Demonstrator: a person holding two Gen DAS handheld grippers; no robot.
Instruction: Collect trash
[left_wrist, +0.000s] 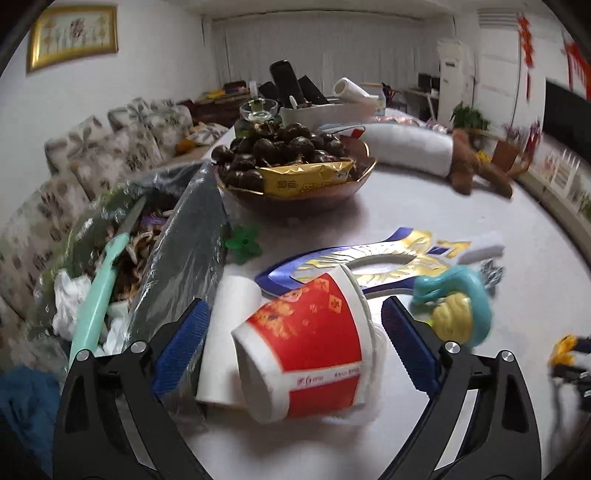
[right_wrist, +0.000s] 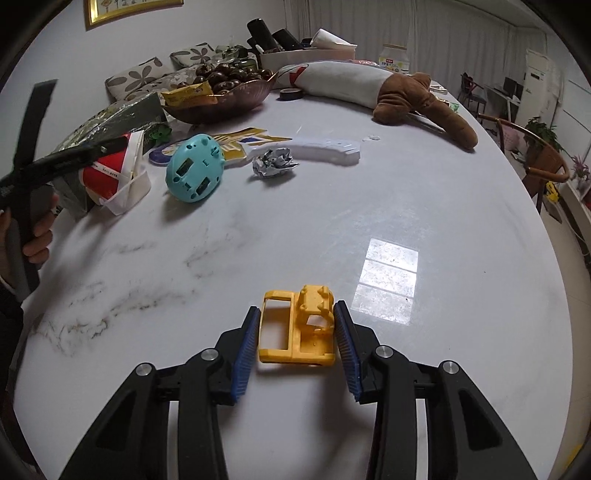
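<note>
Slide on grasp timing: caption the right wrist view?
Right gripper fingers closed on a yellow toy truck on the marble table.

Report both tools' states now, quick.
Left tool: open, its pads either side of the tipped red paper cup, not gripping it.
Right tool: shut on the yellow plastic toy piece.

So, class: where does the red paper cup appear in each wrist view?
Left wrist view: red paper cup lies on its side, bottom centre, between the open left gripper's fingers.
Right wrist view: cup at the left edge.
Shared landmark: the turquoise toy beside it.
</note>
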